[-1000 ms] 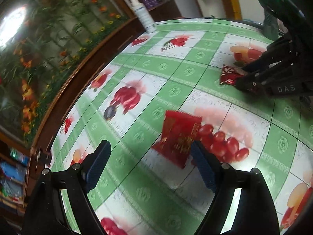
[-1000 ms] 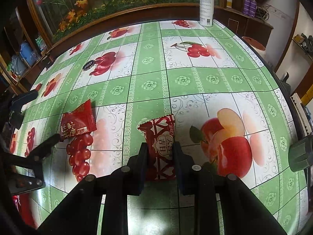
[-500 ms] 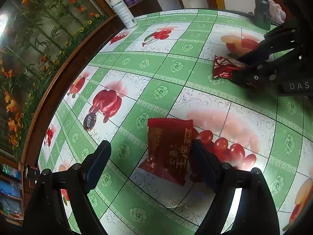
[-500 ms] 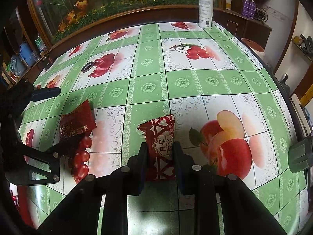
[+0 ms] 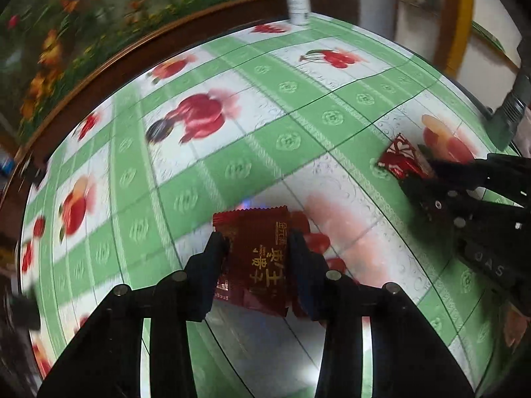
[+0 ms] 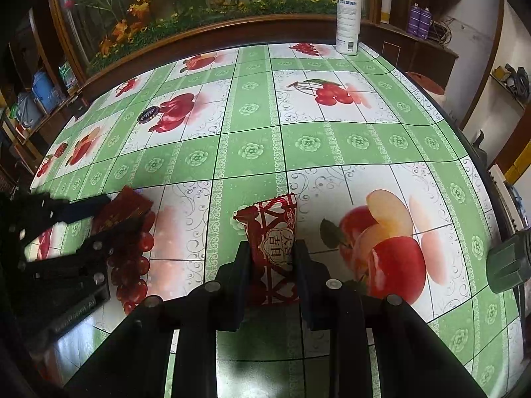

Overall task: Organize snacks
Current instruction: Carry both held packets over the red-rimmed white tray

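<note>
A dark red snack packet (image 5: 255, 272) with gold lettering lies on the green fruit-print tablecloth (image 6: 252, 149). My left gripper (image 5: 257, 243) is closing on it, both pads against its sides; the right wrist view also shows that packet (image 6: 129, 204) between those fingers (image 6: 89, 207) at the left. A red-and-white snack packet (image 6: 273, 222) sits on the cloth with my right gripper (image 6: 272, 252) shut on its near half. In the left wrist view that packet (image 5: 400, 157) sticks out from the right gripper's fingers (image 5: 428, 172) at the right.
A white spray bottle (image 6: 347, 23) stands at the table's far edge. A small dark round piece (image 6: 148, 115) lies on the cloth at far left. A raised wooden rim (image 6: 232, 33) backs the table, with flowers behind. A grey-green handle (image 6: 507, 265) pokes in at right.
My left gripper rolled and its jaws came together onto the dark red packet, which was loose between wide jaws before. The right gripper and its packet have not moved.
</note>
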`<state>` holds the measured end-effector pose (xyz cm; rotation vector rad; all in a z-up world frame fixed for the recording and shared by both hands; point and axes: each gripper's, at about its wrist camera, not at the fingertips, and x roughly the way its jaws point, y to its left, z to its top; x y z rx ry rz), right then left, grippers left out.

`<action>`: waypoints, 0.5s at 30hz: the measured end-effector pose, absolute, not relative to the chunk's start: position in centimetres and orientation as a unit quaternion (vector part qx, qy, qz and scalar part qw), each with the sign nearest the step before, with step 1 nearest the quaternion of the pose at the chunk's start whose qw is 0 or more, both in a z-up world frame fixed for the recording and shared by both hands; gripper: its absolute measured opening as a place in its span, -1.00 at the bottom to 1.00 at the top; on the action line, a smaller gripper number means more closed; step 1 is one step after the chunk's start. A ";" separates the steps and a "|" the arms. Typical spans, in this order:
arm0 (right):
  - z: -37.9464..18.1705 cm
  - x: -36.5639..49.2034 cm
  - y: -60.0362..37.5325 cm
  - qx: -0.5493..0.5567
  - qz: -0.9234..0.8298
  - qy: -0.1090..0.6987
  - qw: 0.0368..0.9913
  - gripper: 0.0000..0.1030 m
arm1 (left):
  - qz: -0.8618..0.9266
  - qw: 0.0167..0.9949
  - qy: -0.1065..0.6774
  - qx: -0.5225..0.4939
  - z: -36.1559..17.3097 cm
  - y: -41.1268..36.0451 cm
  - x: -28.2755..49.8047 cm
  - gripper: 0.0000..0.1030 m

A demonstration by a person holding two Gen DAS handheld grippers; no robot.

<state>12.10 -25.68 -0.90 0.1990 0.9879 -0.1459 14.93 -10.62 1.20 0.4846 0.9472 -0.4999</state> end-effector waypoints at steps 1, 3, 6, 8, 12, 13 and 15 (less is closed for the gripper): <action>-0.9 12.0 -25.7 0.098 -0.070 0.472 0.874 -0.48 | -0.230 0.835 0.450 0.220 1.3 -10.3 14.4 -0.26; -0.9 11.9 -25.9 0.105 -0.069 0.470 0.874 -0.48 | -0.214 0.839 0.457 0.202 1.3 -9.3 13.2 -0.27; -0.9 11.6 -26.0 0.110 -0.071 0.468 0.874 -0.48 | -0.195 0.841 0.472 0.178 1.3 -7.7 11.5 -0.27; -0.9 11.3 -25.8 0.108 -0.073 0.464 0.876 -0.48 | -0.186 0.842 0.479 0.166 1.3 -6.5 9.6 -0.28; -0.9 10.1 -25.0 0.109 -0.069 0.456 0.880 -0.48 | -0.174 0.846 0.483 0.145 1.3 -4.1 5.8 -0.28; -0.9 9.6 -24.6 0.111 -0.063 0.453 0.882 -0.49 | -0.170 0.847 0.483 0.144 1.2 -3.6 4.9 -0.28; -0.9 8.8 -23.8 0.103 -0.054 0.450 0.885 -0.49 | -0.166 0.848 0.484 0.140 1.3 -2.7 3.2 -0.28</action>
